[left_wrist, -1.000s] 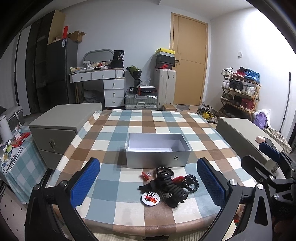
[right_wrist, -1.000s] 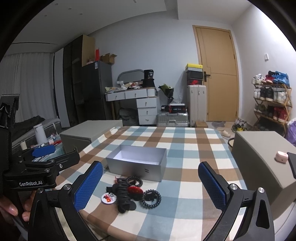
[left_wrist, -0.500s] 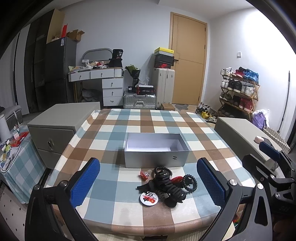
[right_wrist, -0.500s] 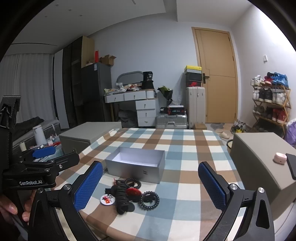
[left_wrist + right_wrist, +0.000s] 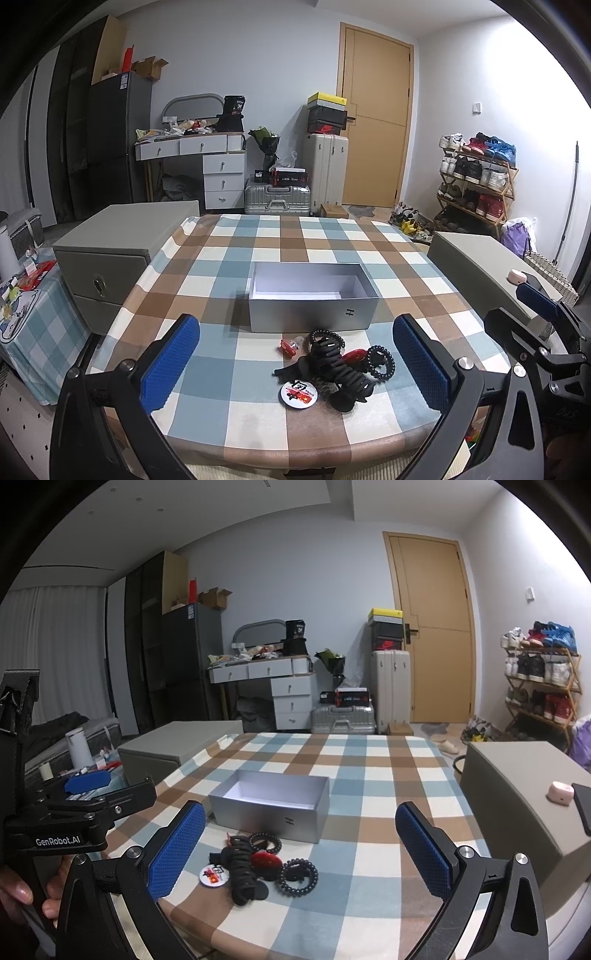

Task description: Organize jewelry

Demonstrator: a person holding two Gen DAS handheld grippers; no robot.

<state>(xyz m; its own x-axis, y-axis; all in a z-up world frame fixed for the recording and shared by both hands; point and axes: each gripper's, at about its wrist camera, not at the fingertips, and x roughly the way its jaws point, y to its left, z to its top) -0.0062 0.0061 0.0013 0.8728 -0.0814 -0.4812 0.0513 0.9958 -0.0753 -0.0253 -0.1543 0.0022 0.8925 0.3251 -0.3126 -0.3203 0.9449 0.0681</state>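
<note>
Meanwhile, both tools hung above the near edge of the checked table (image 5: 280, 236), w/ little changed over the last second: the view merely drifted a touch and the pile sat slightly higher in frame. Left tool (image 5: 295, 365) was spread wide, holding nothing; right tool (image 5: 301, 853) likewise gaped, unloaded. Jewelry pile (image 5: 332, 363) — black spiral ties, a red clip, a round badge (image 5: 298, 394) — lay low centre of frame, just in front of the open grey box (image 5: 312, 317), which looked bare inside. Judged: approx. the start of the job, no item lifted yet; sorting into the box presumably came next.
</note>
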